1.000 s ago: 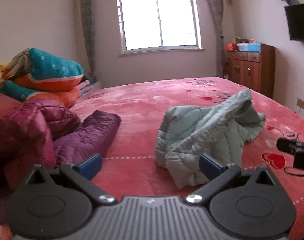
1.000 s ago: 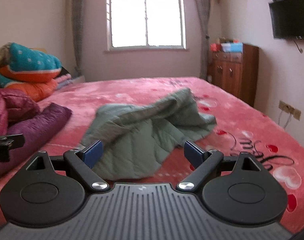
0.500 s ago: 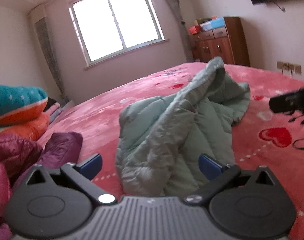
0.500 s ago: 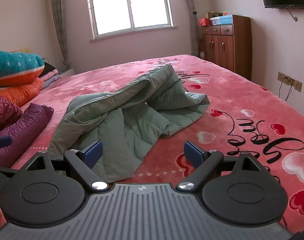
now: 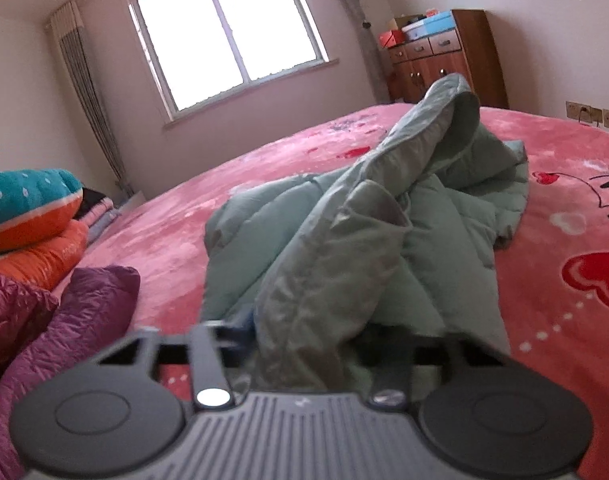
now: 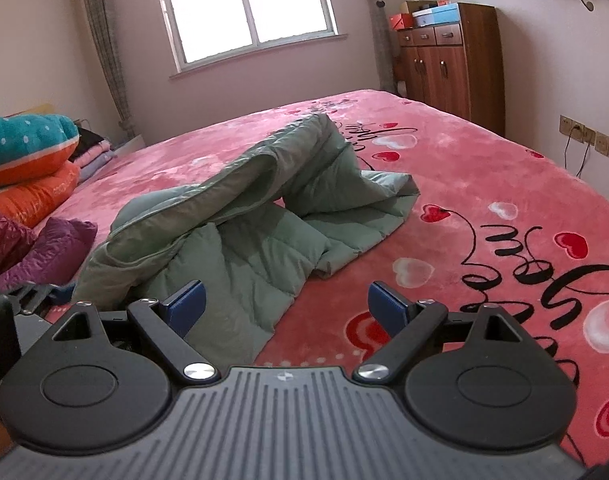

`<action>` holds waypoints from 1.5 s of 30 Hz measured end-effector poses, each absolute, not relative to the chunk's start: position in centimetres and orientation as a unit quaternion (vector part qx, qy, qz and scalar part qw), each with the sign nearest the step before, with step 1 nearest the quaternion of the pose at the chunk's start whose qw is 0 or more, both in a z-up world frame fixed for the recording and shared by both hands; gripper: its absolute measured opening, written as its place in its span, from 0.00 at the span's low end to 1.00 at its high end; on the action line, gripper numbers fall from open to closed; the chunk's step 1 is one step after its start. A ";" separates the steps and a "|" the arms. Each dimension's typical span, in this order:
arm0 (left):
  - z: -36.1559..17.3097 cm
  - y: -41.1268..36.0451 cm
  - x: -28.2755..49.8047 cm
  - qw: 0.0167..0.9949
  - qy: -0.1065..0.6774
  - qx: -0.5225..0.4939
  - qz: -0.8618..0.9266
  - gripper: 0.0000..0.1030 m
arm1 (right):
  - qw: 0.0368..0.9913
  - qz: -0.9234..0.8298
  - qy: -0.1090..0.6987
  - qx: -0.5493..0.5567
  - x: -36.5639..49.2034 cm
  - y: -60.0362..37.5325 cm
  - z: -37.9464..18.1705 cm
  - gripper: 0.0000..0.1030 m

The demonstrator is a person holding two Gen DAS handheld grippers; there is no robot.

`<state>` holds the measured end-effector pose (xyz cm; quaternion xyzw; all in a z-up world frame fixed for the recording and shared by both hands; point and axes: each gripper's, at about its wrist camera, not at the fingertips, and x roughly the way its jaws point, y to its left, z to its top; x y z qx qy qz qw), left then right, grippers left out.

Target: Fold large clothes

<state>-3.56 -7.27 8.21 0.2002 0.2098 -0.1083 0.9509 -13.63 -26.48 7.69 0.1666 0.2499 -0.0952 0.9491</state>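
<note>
Fold barely begun: green jacket (image 6: 240, 232) lies crumpled mid-frame, left gripper (image 5: 300, 340) clenched on its near edge, right gripper (image 6: 284, 306) released beside it.

Bed (image 6: 484, 184), pink heart-print cover: crumpled green quilted jacket (image 6: 240, 232) centre; purple jacket (image 6: 44, 252) and stacked bedding (image 6: 28, 168) left.

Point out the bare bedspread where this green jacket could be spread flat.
The widest bare stretch of bedspread lies right of the green jacket, toward the wall sockets. Another runs beyond the jacket toward the window. The left is crowded: purple jacket and stacked bedding. The right gripper hangs open; the left gripper has closed on the jacket.
</note>
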 end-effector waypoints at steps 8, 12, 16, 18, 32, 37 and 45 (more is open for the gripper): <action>11.3 -4.9 -5.0 0.967 0.196 0.132 -0.095 0.03 | 0.945 -0.108 0.256 0.170 -13.2 -27.1 7.3 1.00; 13.9 -2.5 -7.5 0.973 0.181 0.113 -0.088 0.02 | 0.944 -0.105 0.256 0.177 -13.3 -27.2 7.3 1.00; 15.7 0.8 -10.6 0.976 0.184 0.083 -0.083 0.02 | 0.934 -0.073 0.254 0.240 -13.3 -28.4 7.0 1.00; 16.1 2.1 -12.0 0.975 0.191 0.072 -0.081 0.02 | 0.929 -0.055 0.245 0.273 -13.6 -28.9 6.7 1.00; 18.9 8.9 -16.6 0.978 0.198 0.044 -0.041 0.02 | 0.965 0.109 0.239 0.006 -17.6 -18.4 7.3 1.00; 19.9 9.8 -17.8 0.980 0.191 0.033 -0.046 0.02 | 0.954 0.167 0.216 -0.127 -20.5 -13.2 6.5 1.00; 20.8 10.8 -19.9 0.981 0.183 0.025 -0.060 0.02 | 0.947 0.092 0.207 -0.229 -20.2 -10.5 3.7 0.66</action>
